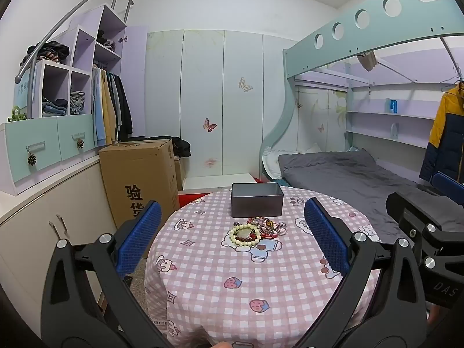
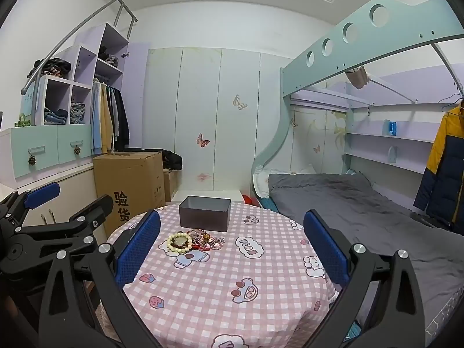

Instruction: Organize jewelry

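A pile of jewelry [image 1: 261, 229] lies on the round table's pink checked cloth [image 1: 246, 284], with a cream bead bracelet [image 1: 245, 234] at its left. An open grey metal box [image 1: 257, 199] stands just behind the pile. My left gripper [image 1: 232, 237] is open and empty, hovering near the table's front, short of the pile. In the right wrist view the pile [image 2: 200, 239], the bracelet [image 2: 179, 242] and the box [image 2: 204, 212] sit left of centre. My right gripper [image 2: 232, 246] is open and empty, to the right of the pile.
A cardboard box [image 1: 139, 177] stands on the floor left of the table. A bunk bed with a grey mattress [image 1: 356, 174] is at the right. Cabinets and shelves with clothes [image 1: 58, 133] line the left wall. The other gripper shows at the frame edge [image 2: 43, 226].
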`<action>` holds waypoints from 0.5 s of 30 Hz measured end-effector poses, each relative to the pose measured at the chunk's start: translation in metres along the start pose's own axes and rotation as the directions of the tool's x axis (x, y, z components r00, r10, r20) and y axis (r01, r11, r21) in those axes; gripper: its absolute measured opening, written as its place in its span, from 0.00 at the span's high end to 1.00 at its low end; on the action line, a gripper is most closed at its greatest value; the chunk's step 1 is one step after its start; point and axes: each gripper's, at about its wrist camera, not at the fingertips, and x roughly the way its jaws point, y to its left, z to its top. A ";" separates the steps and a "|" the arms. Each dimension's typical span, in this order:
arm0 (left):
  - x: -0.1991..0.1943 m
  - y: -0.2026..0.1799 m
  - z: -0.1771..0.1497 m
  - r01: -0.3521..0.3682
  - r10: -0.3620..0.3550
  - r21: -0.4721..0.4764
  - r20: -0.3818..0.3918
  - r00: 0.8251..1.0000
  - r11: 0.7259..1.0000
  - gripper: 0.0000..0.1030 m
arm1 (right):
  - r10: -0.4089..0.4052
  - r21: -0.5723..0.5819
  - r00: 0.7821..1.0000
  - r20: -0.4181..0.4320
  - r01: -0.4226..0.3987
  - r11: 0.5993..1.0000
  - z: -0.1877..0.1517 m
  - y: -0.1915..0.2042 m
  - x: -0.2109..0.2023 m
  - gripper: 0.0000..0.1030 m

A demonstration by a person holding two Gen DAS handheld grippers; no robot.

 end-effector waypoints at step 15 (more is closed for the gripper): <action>-0.002 -0.002 -0.002 -0.004 0.004 0.001 0.001 1.000 1.000 0.06 | 0.001 0.002 1.000 -0.006 -0.001 1.000 -0.001 -0.004 -0.001 0.08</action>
